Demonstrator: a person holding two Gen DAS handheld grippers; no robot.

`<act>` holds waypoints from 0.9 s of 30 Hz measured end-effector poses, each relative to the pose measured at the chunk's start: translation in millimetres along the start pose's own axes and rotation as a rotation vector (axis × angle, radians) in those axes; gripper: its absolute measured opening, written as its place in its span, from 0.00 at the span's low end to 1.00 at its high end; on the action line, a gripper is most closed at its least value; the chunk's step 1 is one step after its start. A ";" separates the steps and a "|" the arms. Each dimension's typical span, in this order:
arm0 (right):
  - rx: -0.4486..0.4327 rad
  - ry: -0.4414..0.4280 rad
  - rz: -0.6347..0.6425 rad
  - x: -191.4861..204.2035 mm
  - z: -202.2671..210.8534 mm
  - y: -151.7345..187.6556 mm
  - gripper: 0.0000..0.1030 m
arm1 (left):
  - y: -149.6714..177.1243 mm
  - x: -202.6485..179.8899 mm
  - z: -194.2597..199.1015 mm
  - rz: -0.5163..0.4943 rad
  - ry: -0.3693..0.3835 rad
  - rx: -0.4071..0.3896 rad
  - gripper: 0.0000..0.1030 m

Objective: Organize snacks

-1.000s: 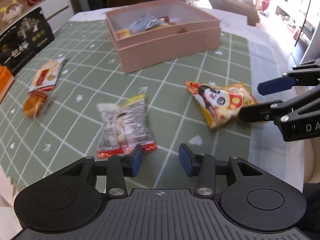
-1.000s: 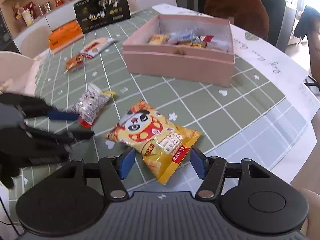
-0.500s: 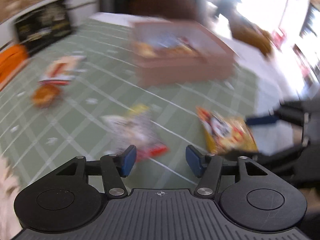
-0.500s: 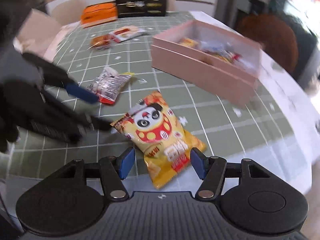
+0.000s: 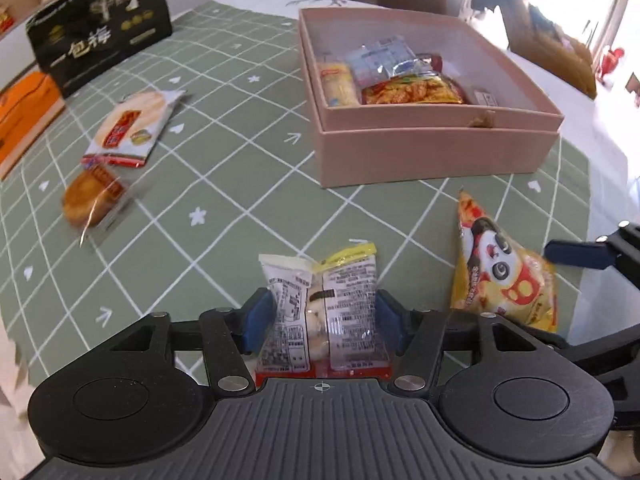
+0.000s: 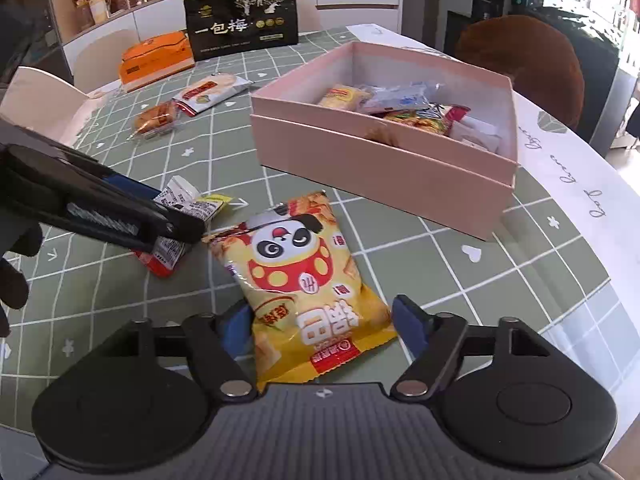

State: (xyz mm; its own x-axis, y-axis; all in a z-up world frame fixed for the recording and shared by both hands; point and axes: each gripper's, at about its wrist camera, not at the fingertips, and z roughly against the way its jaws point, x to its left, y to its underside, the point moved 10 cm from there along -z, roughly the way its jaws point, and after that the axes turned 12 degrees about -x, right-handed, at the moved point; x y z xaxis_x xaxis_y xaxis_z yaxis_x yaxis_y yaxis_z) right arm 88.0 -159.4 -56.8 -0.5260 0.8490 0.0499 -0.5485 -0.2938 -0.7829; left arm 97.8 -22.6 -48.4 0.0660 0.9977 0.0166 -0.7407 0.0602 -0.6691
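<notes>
**Both grippers straddle snack packets on the green checked cloth**

Nearest, the left gripper (image 5: 323, 316) has its blue pads on either side of a clear packet with a red bottom edge (image 5: 322, 312) — the pads sit right at the packet's sides, though whether they press it cannot be told. The right gripper (image 6: 323, 325) stands wide open around the lower end of the yellow panda snack bag (image 6: 304, 284), which lies flat with a gap to each finger. Just beyond both, the pink box (image 5: 436, 152) already holds several wrapped snacks. Farther left on the tablecloth (image 5: 224, 128) lie a small wrapped cake (image 5: 90, 198) and a white-and-red cracker packet (image 5: 132, 128), touching end to end. At the far edge — an orange box (image 6: 158, 60) and an upright black gift box (image 6: 242, 18).
</notes>
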 end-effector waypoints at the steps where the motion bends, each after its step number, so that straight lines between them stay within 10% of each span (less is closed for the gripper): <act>1: 0.003 0.006 -0.001 -2.0 -1.0 1.5 0.78 | -1.2 -0.3 -1.1 0.000 0.000 -0.001 0.64; 12: -0.021 0.069 -0.022 -4.8 -5.3 6.5 1.00 | 12.5 1.8 9.7 0.007 0.058 -0.004 0.61; 27: 0.160 -0.025 -0.244 13.3 -7.3 -7.6 0.82 | 47.9 25.6 45.0 0.118 0.011 -0.072 0.60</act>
State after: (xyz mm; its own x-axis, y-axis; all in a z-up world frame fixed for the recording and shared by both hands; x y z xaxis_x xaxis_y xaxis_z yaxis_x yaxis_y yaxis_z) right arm 89.9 -142.7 -54.7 -0.3810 0.8925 0.2416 -0.7552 -0.1496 -0.6382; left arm 33.9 7.4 -46.6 -0.0111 0.9973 -0.0729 -0.6939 -0.0601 -0.7175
